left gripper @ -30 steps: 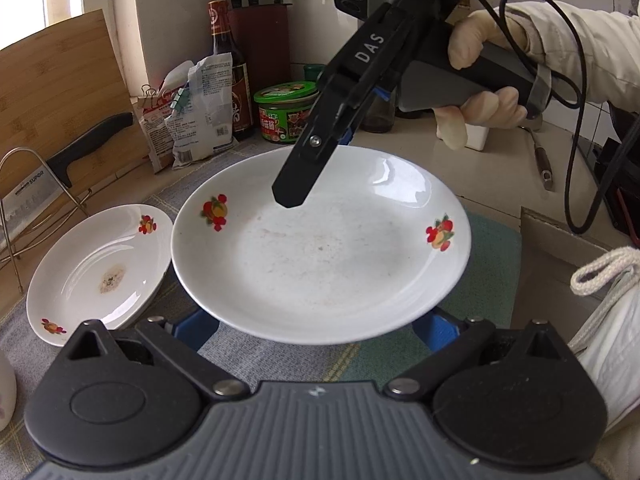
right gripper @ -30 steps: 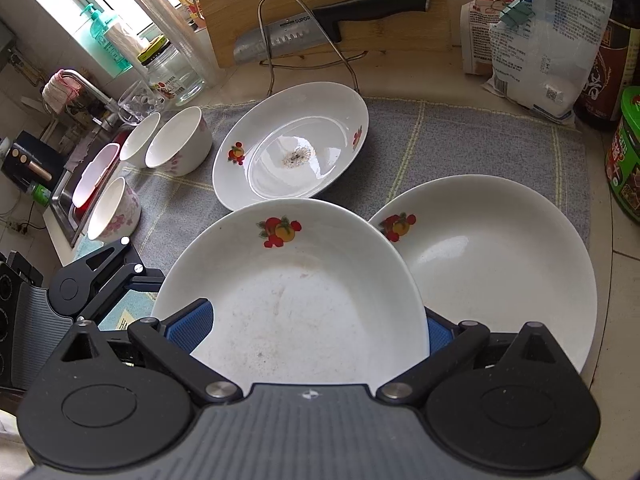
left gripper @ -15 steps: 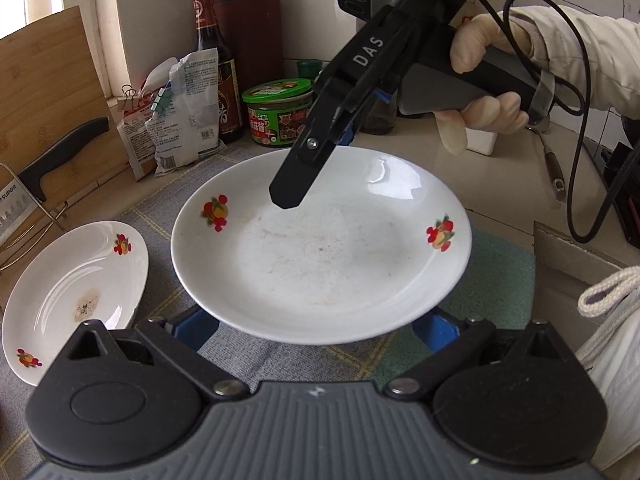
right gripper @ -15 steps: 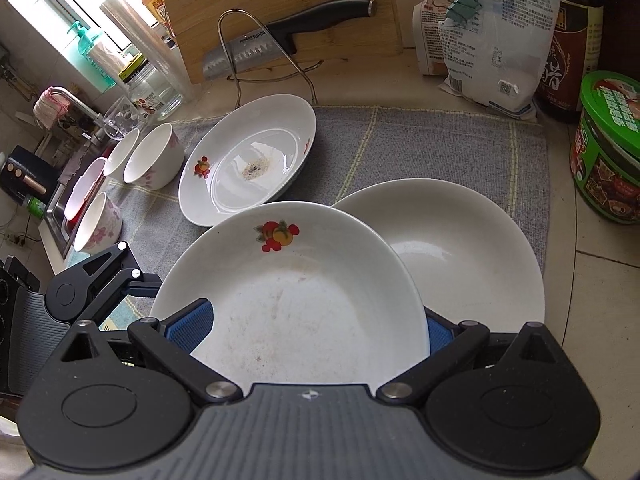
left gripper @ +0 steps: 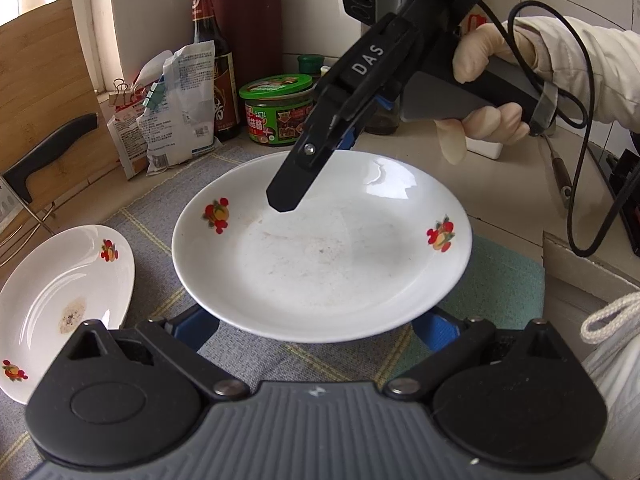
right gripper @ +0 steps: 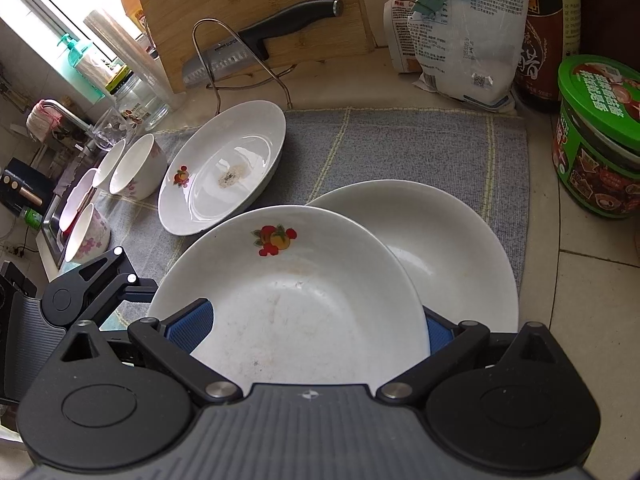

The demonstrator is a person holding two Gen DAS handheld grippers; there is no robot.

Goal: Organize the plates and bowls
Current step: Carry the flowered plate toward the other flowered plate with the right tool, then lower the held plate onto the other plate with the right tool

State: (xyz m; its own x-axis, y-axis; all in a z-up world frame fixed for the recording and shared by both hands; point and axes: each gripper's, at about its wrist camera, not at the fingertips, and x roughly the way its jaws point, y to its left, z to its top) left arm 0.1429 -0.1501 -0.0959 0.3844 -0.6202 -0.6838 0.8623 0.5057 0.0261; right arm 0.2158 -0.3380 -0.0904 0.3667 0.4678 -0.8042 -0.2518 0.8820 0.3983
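The large fruit-patterned plate [left gripper: 320,248] is held level above the grey cloth [left gripper: 168,196], supported from two opposite sides. The left tool [left gripper: 316,330] reaches in at the plate's near rim: its two blue-padded fingers [left gripper: 192,326] stand wide apart, one on each side, and the rim covers their tips. Whether this tool clamps the plate or only supports it from below cannot be determined.

The right tool [right gripper: 316,324] meets the plate [right gripper: 288,296] at the opposite rim. In the left wrist view one black finger [left gripper: 298,178] lies over the top surface of the far rim, tilted downward, with blue pad material showing just behind the rim. From its own camera the right tool's pads sit far apart at either side of the plate, so its grip state also cannot be read with certainty.

A second large white plate [right gripper: 440,252] lies flat on the cloth, directly beyond and partly beneath the held plate. A smaller soiled plate [right gripper: 224,168] lies to the left of it on the same cloth, clear of both tools. Three white bowls [right gripper: 138,166] stand at the cloth's left end, near the sink.

The table [right gripper: 592,300] also carries a green-lidded jar [right gripper: 596,140], a clipped bag [right gripper: 468,28], a sauce bottle [left gripper: 212,60], and a cutting board [right gripper: 256,12] with a knife [right gripper: 264,36] leaning against it.
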